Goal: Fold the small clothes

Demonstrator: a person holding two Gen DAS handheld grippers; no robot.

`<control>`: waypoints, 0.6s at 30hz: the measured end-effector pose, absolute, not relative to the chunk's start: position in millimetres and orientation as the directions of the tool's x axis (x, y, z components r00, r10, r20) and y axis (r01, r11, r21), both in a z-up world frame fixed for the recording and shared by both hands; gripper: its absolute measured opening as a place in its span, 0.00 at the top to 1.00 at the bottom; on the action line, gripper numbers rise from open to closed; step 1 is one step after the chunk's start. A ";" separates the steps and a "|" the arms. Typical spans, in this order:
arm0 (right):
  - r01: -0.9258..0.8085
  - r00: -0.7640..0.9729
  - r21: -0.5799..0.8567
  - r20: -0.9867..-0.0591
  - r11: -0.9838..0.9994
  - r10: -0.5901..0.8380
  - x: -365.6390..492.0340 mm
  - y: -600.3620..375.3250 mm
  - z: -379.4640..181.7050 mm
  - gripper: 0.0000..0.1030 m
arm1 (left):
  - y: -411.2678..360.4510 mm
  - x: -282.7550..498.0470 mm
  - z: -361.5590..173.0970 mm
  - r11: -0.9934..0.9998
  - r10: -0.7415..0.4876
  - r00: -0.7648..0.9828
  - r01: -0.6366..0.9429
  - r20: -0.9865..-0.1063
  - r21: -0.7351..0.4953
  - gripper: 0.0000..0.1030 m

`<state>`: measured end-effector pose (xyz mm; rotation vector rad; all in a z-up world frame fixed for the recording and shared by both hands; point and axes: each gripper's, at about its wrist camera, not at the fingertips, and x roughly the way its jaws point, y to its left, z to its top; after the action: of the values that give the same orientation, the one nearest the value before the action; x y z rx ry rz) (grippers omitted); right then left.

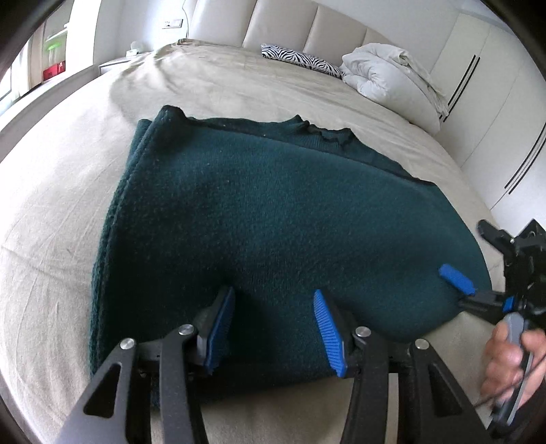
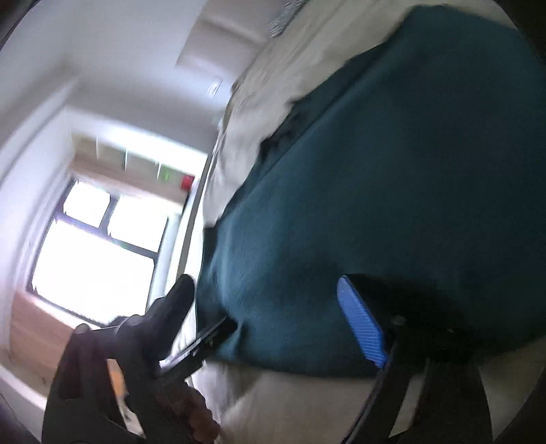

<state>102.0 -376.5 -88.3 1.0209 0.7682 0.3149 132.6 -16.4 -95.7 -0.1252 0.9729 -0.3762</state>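
Lying folded on the bed, dark green sweater. Left gripper spread wide over the sweater's near edge, pads on the knit. Right gripper at the sweater's near right corner; grip there cannot be told. White duvet beyond the sweater.

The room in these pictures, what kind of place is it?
Most likely a bedroom in a home. A wide bed with a beige sheet fills the left wrist view, with a padded headboard behind it, and a zebra-print pillow and a bundled white duvet at its head.
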 end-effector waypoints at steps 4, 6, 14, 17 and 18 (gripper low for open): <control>0.197 0.781 0.850 -0.437 0.488 0.446 75.3 -439.5 -90.5 0.20 | -14.4 131.7 -96.0 0.927 -0.369 0.504 0.261 -0.781 -0.270 0.50; 0.260 0.814 0.835 -0.459 0.484 0.356 59.2 -470.1 -87.8 0.20 | -14.9 131.6 -96.0 0.928 -0.366 0.506 0.264 -0.781 -0.264 0.50; 0.271 0.835 0.767 -0.487 0.581 0.254 61.7 -476.4 -43.9 0.16 | -26.1 128.5 -87.2 0.943 -0.314 0.511 0.264 -0.800 -0.201 0.50; 0.174 0.810 0.779 -0.460 0.602 0.362 98.3 -440.3 -34.1 0.17 | -28.1 129.6 -71.3 0.956 -0.259 0.545 0.259 -0.798 -0.134 0.49; 0.158 0.798 0.781 -0.461 0.604 0.387 109.5 -429.6 -29.2 0.16 | -27.9 131.7 -64.7 0.959 -0.242 0.562 0.260 -0.791 -0.109 0.49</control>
<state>109.5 -429.6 -29.2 0.9294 0.6553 0.1446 131.7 -27.9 -64.7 0.0211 0.9277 -0.2961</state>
